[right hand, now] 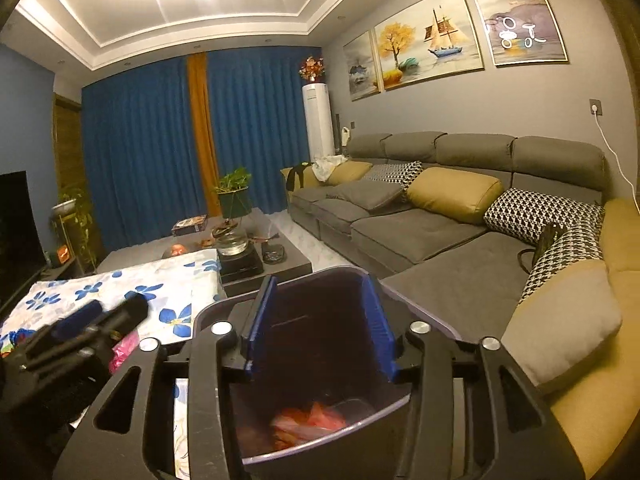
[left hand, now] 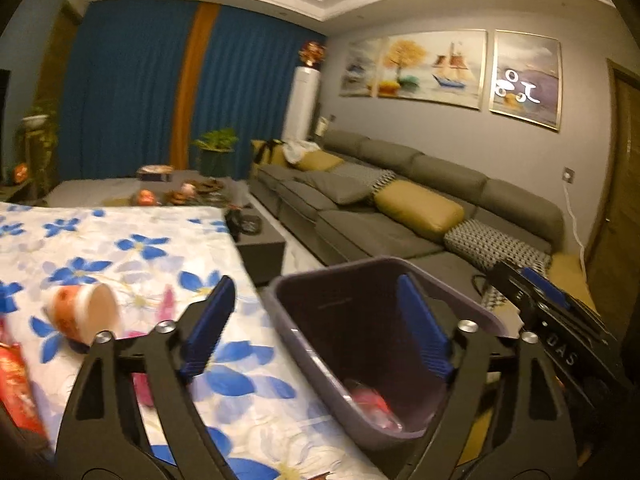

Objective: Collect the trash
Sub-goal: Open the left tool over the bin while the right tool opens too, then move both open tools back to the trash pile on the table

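Observation:
A dark purple trash bin [left hand: 320,320] stands beside the floral-clothed table [left hand: 120,248], with red and pink wrappers [left hand: 372,400] at its bottom. My left gripper [left hand: 316,320] is open and empty, over the table edge and the bin's rim. A red-and-white paper cup [left hand: 84,312] lies on its side on the cloth, left of the left finger. A red packet [left hand: 16,392] lies at the far left. My right gripper [right hand: 320,320] is open and empty above the bin's [right hand: 420,312] mouth, with wrappers [right hand: 308,424] below. The left gripper shows in the right wrist view [right hand: 100,316].
A grey sectional sofa [right hand: 420,232] with yellow and patterned cushions runs along the right wall. A dark coffee table [right hand: 256,256] with a kettle and clutter stands beyond the floral table. Blue curtains, plants and a white floor unit are at the back.

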`<state>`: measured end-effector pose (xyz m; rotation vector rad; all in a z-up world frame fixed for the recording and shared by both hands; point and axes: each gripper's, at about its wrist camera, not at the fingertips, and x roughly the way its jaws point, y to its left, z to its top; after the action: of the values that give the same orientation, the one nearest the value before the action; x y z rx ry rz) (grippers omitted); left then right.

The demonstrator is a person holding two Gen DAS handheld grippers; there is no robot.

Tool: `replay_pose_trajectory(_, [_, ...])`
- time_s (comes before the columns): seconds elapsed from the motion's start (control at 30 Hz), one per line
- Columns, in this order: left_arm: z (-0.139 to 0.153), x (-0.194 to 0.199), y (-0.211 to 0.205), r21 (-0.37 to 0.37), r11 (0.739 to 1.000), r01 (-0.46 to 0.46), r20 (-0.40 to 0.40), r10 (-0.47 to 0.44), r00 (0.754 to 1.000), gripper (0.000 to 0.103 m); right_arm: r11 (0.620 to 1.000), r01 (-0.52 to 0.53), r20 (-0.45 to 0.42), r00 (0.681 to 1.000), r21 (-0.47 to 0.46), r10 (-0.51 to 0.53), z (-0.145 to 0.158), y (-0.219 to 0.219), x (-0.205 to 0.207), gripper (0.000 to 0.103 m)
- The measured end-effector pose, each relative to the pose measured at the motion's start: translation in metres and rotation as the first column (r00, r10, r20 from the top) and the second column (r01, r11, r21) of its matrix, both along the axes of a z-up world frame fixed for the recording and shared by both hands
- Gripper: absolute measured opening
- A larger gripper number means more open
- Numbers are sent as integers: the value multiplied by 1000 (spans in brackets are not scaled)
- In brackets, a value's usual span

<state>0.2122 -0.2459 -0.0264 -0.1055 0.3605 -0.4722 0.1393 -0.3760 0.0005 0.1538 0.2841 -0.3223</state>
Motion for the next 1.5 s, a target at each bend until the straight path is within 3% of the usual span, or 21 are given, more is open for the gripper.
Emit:
replay_pose_trajectory(0.13, [8, -17, 13, 17, 998, -60, 20, 60, 998, 95, 1000, 13, 11, 1000, -15, -13, 5, 10, -12, 65])
replay_pose_trajectory(0.27, [16, -36, 32, 24, 993, -116, 11, 116, 993, 96, 999, 28, 5, 1000, -36, -27, 8, 24, -25, 74])
replay_pose_trajectory(0.6, [42, -97, 103, 44, 973, -228, 96, 223, 970, 96, 996, -87, -40, 996, -36, 86, 2, 86, -42, 75])
replay_pose_trajectory(0.77, [40, -120, 158, 58, 941, -332, 104, 325, 940, 97, 984, -176, -51, 983, -18, 175, -4, 128, -46, 75])
replay_pose_trajectory(0.9, [32, -132, 207, 68, 902, -427, 92, 421, 903, 97, 969, -248, -67, 966, 12, 248, -10, 163, -50, 75])
replay_pose_trajectory(1.13, [19, -150, 271, 86, 841, -534, 85, 528, 845, 97, 904, -425, -133, 895, 35, 426, -35, 243, -57, 75])
replay_pose_trajectory(1.33, [5, -160, 302, 98, 815, -571, 64, 567, 821, 97, 832, -554, -196, 814, 19, 546, -52, 300, -58, 75])
replay_pose_trajectory(1.5, [-5, -163, 322, 93, 810, -579, 46, 577, 815, 97, 806, -591, -267, 772, 29, 576, -67, 327, -42, 60])
